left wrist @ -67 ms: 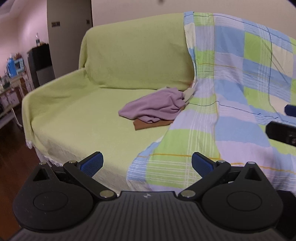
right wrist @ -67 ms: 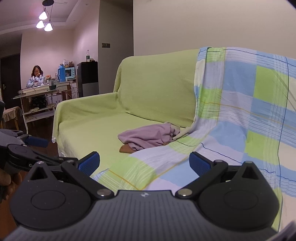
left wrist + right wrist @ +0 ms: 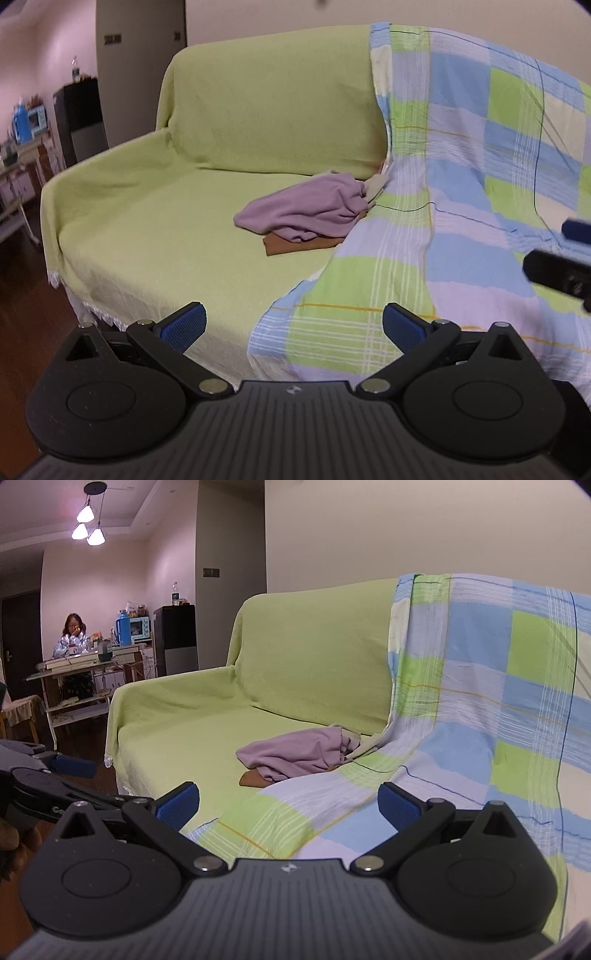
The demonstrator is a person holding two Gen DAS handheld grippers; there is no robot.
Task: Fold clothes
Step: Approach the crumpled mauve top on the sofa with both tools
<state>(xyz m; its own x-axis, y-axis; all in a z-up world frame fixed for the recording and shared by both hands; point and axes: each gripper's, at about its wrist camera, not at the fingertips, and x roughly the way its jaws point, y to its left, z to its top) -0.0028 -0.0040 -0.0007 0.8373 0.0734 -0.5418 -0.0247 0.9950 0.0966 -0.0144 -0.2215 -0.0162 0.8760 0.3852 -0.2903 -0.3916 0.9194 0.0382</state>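
Note:
A crumpled lilac garment point(image 3: 306, 212) lies on the green sofa seat point(image 3: 155, 236), on top of a flat brown garment point(image 3: 295, 245). Both also show in the right wrist view, lilac point(image 3: 299, 753) over brown point(image 3: 253, 780). A cream piece point(image 3: 376, 182) pokes out beside them. My left gripper point(image 3: 293, 326) is open and empty, in front of the sofa's edge. My right gripper point(image 3: 288, 805) is open and empty, over the checked blanket. The clothes lie well ahead of both grippers.
A blue, green and white checked blanket point(image 3: 461, 206) drapes over the sofa's right half. Dark wooden floor point(image 3: 22, 332) lies to the left. A person point(image 3: 74, 635) sits at a cluttered table point(image 3: 74, 664) far left, near a black fridge point(image 3: 175, 638).
Both views have shifted only slightly. Both grippers stay open and the clothes have not moved.

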